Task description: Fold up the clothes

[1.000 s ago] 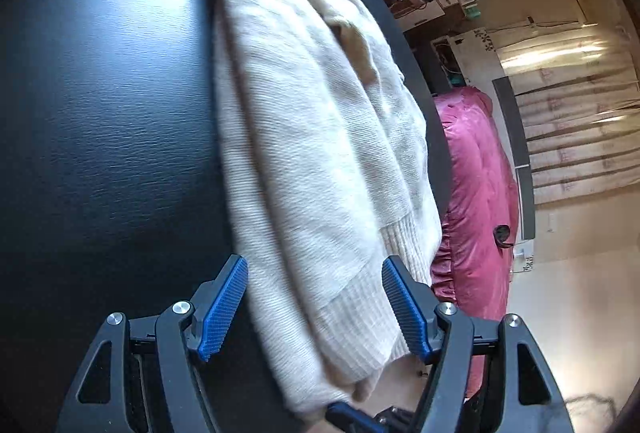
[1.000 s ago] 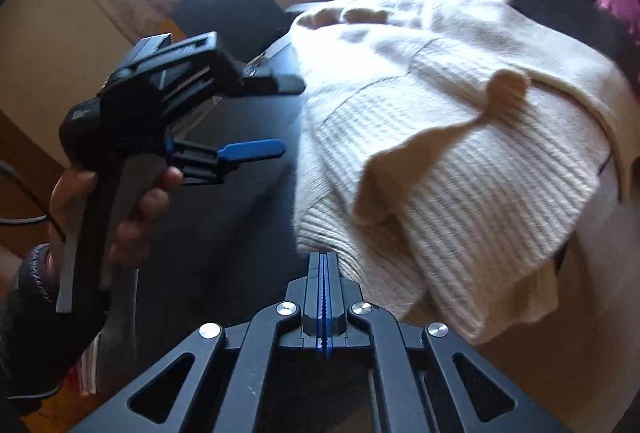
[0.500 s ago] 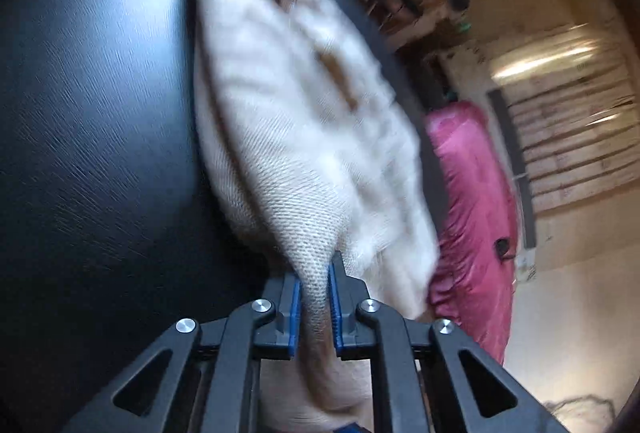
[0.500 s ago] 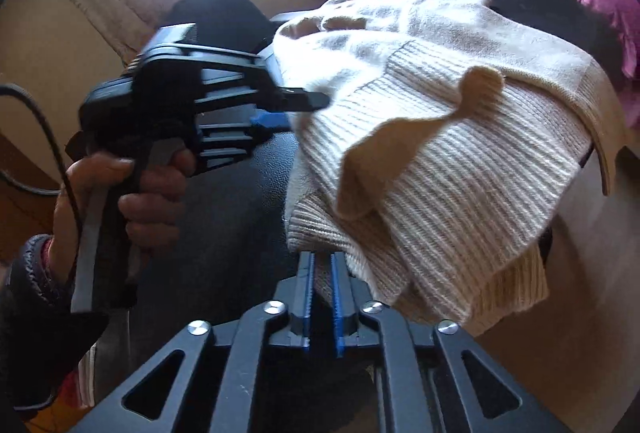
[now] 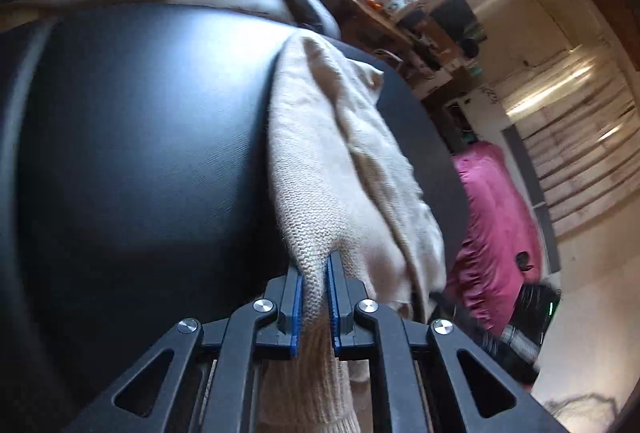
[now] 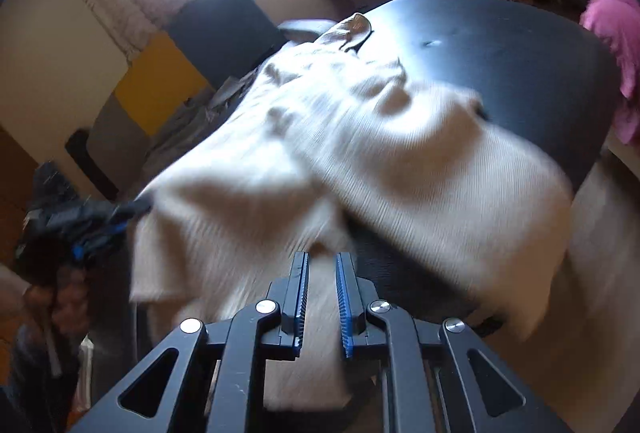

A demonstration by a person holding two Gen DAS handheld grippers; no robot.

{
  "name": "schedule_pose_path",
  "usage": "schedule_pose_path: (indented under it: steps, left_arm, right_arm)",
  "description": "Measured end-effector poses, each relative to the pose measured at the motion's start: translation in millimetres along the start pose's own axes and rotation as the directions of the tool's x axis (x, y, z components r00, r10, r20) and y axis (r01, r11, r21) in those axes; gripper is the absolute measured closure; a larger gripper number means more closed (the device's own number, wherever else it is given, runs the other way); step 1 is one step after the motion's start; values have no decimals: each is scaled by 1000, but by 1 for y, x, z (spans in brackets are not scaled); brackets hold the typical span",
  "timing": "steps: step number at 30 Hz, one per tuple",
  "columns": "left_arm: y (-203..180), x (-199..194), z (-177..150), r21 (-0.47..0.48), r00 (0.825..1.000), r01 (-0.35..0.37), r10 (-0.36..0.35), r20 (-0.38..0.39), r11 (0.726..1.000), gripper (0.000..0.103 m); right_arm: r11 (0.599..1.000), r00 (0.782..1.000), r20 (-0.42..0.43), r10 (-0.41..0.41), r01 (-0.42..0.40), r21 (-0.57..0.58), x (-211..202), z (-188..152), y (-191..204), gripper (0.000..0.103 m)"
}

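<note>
My left gripper [image 5: 314, 285], wide apart a second ago beside the sweater [image 5: 328, 153], is now clamped on a fold of its knit and has dragged it away from the table's right edge, baring the black table [image 5: 132, 137] there. My right gripper [image 6: 321, 287], then pressed together with nothing in it, now pinches the sweater's near hem by the table's near edge. The sweater lies stretched between the two, much wider than before, its collar toward the far edge.
</note>
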State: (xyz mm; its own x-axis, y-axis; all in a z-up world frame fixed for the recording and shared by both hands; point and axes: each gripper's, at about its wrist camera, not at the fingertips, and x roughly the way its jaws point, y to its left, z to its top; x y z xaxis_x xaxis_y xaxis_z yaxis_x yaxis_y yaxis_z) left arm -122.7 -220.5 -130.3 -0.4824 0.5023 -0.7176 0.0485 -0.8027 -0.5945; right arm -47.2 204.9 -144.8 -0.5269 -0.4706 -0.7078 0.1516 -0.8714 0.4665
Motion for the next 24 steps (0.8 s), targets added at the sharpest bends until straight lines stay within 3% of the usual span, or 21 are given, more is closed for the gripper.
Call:
schedule_pose_path:
  steps: [4, 5, 6, 7, 9, 12, 17, 18, 19, 21, 22, 23, 24]
  left_arm:
    - [24, -16, -43, -90, 999, -45, 45, 4, 995, 92]
    - [22, -18, -50, -112, 998, -54, 55, 7, 992, 92]
    - [25, -23, -59, -129, 998, -66, 68, 14, 989, 92]
    - [28, -30, -65, -124, 996, -78, 82, 24, 989, 92]
    - [31, -41, -76, -109, 991, -120, 126, 45, 987, 91]
    - [25, -59, -84, -50, 985, -153, 157, 67, 987, 85]
    - [4, -54, -86, 64, 990, -136, 133, 37, 989, 79]
    - [-4, -50, -86, 91, 991, -135, 133, 26, 987, 79]
    - [-14, -45, -89, 115, 992, -123, 122, 12, 986, 79]
    - [-29, -33, -90, 156, 997, -74, 79, -24, 985, 77]
    - [-37, -26, -91, 177, 997, -47, 56, -45, 983, 77]
    - [-44, -19, -93, 199, 997, -24, 38, -67, 980, 77]
    - [-52, -10, -95, 218, 996, -12, 31, -85, 976, 77]
  right_arm:
    - [990, 993, -22, -113, 111, -90, 22, 1, 31, 82]
    - [985, 991, -29, -133, 128, -117, 24, 0, 38, 78]
    - [981, 990, -43, -137, 130, -147, 22, -4, 43, 66]
    - [975, 988, -58, -142, 130, -177, 20, -7, 49, 57]
    - [962, 984, -80, -157, 135, -236, 15, -14, 58, 53]
    - [933, 973, -57, -225, 198, -302, -6, -29, 54, 28]
    - [892, 938, -35, -345, 316, -323, -5, -51, 31, 25]
    - [887, 931, -38, -364, 334, -319, 0, -54, 26, 29]
    - [892, 932, -48, -360, 329, -310, 5, -55, 23, 44]
    - [924, 954, -72, -292, 262, -278, 5, -52, 20, 62]
    - [937, 962, -81, -259, 231, -261, 4, -51, 18, 84]
    - [954, 972, -96, -216, 189, -232, 1, -48, 15, 92]
    - [974, 981, -121, -155, 131, -185, -1, -43, 10, 91]
